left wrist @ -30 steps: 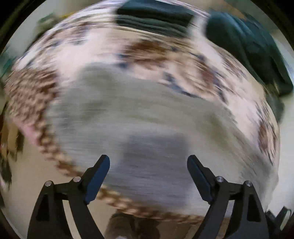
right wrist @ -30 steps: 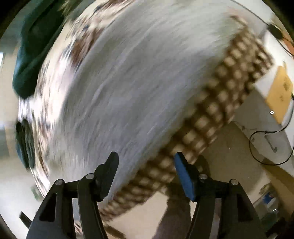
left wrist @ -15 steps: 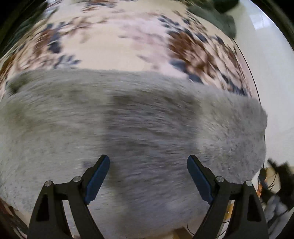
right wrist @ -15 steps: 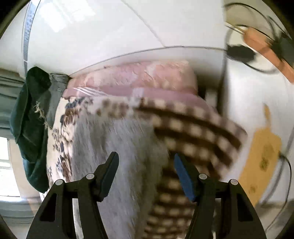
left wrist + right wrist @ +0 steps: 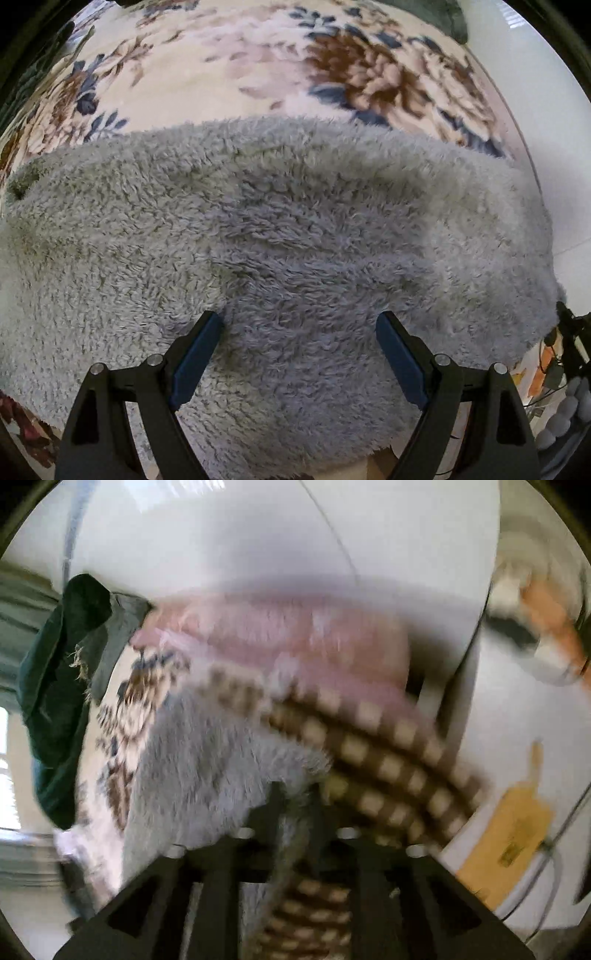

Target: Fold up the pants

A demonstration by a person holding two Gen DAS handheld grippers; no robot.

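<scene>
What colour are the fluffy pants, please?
Light grey; the pants show best in the left wrist view, lying on the floral blanket.

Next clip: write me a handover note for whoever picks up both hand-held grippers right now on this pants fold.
Left hand-held gripper: open, hovering over the fluffy grey fleece pants, holding nothing.
Right hand-held gripper: shut on an edge of the pants; the view is blurred.
The pants lie spread on the floral cream blanket, near its brown checkered border. A dark green garment sits at the far side.
Done: one edge gripped. How far the fold has got cannot be told.
Left: probably grip with the left, then carry the fold over and flatten.
</scene>
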